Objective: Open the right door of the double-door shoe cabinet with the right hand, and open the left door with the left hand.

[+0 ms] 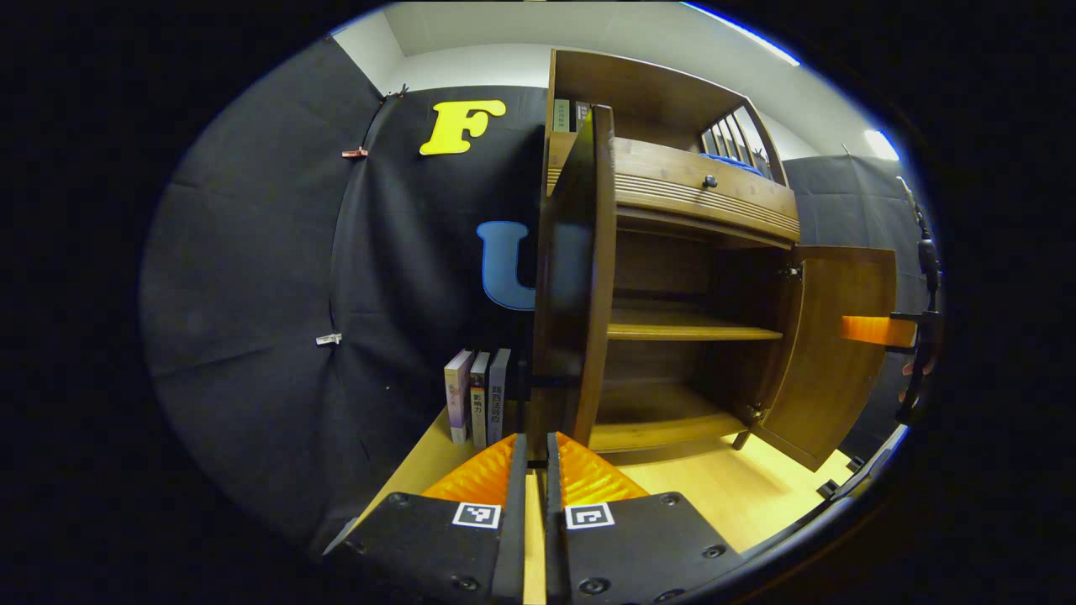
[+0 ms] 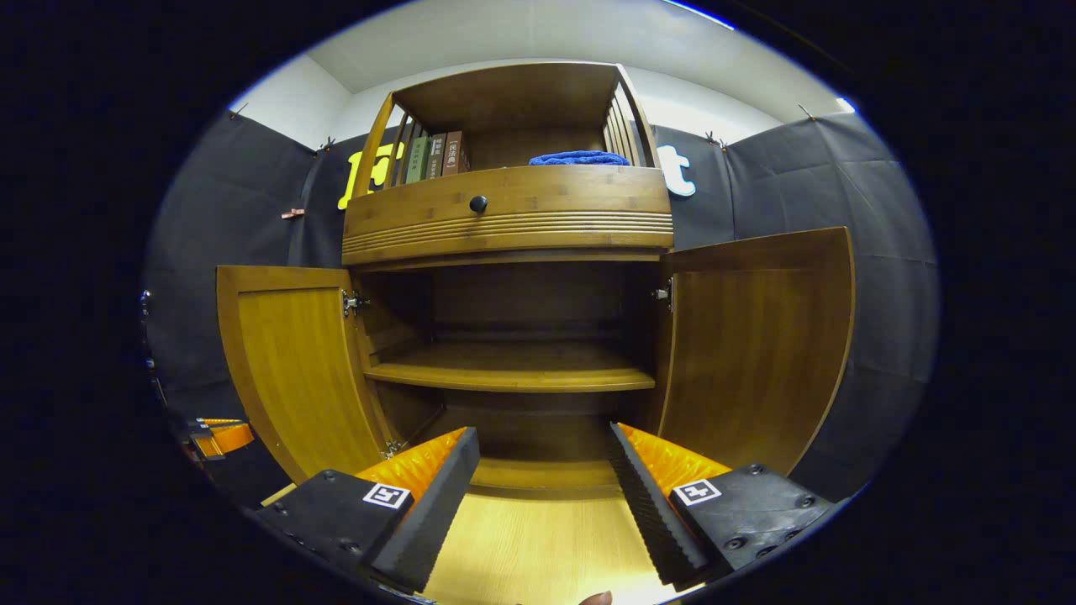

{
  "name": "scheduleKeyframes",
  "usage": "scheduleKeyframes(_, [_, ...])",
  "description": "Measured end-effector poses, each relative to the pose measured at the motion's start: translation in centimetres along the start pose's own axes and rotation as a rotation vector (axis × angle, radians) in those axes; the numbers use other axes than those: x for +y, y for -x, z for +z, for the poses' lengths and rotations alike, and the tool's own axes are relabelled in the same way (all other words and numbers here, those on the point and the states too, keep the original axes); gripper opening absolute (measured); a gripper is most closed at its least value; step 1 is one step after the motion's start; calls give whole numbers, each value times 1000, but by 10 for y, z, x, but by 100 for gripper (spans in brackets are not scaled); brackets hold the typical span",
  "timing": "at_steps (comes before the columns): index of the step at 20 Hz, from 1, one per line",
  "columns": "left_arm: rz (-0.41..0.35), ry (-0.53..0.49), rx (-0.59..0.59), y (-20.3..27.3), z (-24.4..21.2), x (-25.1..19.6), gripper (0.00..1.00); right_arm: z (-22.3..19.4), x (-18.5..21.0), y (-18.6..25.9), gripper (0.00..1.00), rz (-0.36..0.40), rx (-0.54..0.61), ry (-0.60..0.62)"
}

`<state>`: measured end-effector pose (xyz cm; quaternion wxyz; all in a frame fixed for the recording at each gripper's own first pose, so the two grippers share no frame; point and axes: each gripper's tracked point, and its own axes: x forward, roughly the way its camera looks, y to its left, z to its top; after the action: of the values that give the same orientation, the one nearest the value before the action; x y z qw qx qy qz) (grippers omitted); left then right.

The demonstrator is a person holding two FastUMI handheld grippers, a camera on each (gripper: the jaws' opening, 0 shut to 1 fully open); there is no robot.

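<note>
In the right gripper view the cabinet filled the centre with its left door and right door swung wide, the right gripper fingers apart, while the left gripper fingers sat nearly together at the left door's edge.

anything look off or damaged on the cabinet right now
Nothing stands out. Both doors, left door and right door, hang open and look intact; the shelf is level and the drawer is closed.
</note>
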<state>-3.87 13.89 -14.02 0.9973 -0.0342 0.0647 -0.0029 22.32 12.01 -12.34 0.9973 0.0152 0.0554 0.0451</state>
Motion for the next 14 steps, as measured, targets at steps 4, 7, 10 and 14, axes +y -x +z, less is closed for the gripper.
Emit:
scheduleKeyframes(4, [5, -9, -15, 7, 8, -25, 24, 7, -5, -7, 100, 7, -25, 12])
scheduleKeyframes(7, [-25, -21, -34, 7, 17, -60, 31, 9, -9, -7, 98, 23, -35, 0])
scheduleKeyframes(10, [-24, -46, -46, 1, 27, -90, 68, 8, -23, -5, 98, 39, -26, -1])
scheduleKeyframes(14, [-82, -9, -109, -8, 50, -135, 92, 7, -48, -7, 98, 16, -53, 68])
